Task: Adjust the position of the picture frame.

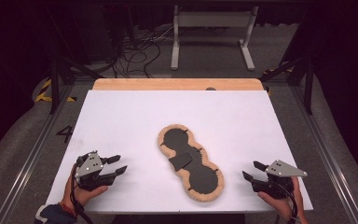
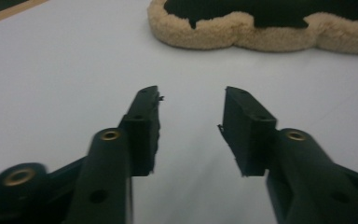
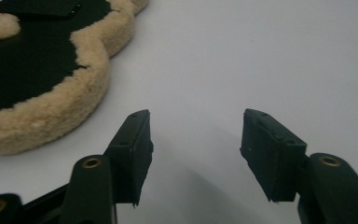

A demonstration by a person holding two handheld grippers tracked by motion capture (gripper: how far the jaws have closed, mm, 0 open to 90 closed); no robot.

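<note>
Pad: fleece-edged black pad (image 1: 190, 162) lies flat near the middle of the white table (image 1: 121, 116), a small black flap (image 1: 181, 161) across its narrow waist.
Long axis: runs diagonally in the high view, from the far-left lobe to the near-right lobe.
Right gripper: right gripper (image 1: 253, 171) sits just right of the near lobe, jaws apart with nothing between them, pointing left toward it; in the right gripper view the fleece rim (image 3: 51, 112) lies ahead and to the left.
Left gripper: left gripper (image 1: 117, 165) rests well left of the pad, jaws apart and empty, aimed rightward at its long side (image 2: 261, 32).
Nearer hand: the right one, I judge; the near lobe is its closest grab point.
Surroundings: wooden strip (image 1: 177, 84) along the far table edge.
</note>
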